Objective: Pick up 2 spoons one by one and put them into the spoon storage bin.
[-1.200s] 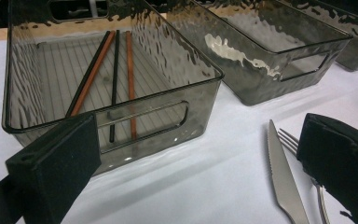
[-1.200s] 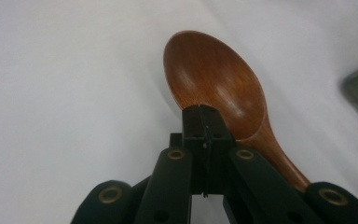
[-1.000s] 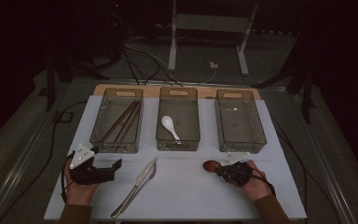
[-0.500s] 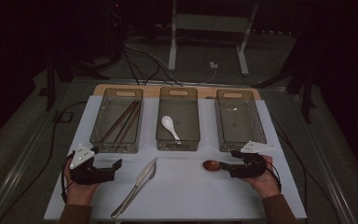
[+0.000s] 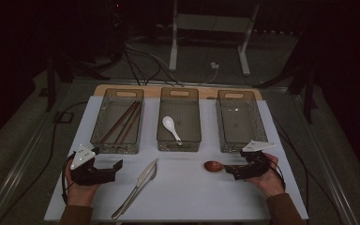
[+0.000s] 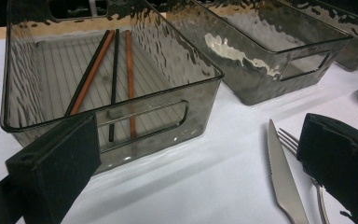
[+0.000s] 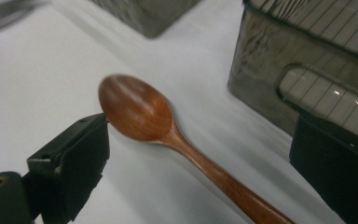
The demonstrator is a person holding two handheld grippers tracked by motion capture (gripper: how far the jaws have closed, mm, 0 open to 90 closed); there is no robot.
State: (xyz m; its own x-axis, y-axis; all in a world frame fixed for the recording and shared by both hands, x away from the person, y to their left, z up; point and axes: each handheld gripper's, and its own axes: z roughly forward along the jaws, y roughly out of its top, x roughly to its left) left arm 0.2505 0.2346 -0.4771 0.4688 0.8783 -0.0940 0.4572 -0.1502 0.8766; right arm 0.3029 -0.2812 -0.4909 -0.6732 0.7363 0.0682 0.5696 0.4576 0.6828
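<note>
A brown wooden spoon (image 5: 214, 166) lies on the white table in front of the right bin, bowl to the left. My right gripper (image 5: 229, 170) stands open around its handle. In the right gripper view the spoon (image 7: 140, 109) runs between the two black jaws of that gripper (image 7: 200, 135); they have just been opening and neither pad touches it. My left gripper (image 5: 116, 170) rests open at the lower left with nothing between its jaws. In the left gripper view, this gripper (image 6: 196, 135) faces the left bin (image 6: 121, 100).
Three clear bins stand in a row: the left bin (image 5: 98, 136) holds several chopsticks (image 5: 122, 123), the middle bin (image 5: 180, 143) a white spoon (image 5: 170, 125), and the right bin (image 5: 225, 126) nothing. A knife (image 5: 138, 185) and fork (image 6: 291, 140) lie between the hands.
The right gripper opened and let go of the wooden spoon, which now lies on the table. That hand rolled its grey plate upward and drew back to the right. The left hand kept still.
</note>
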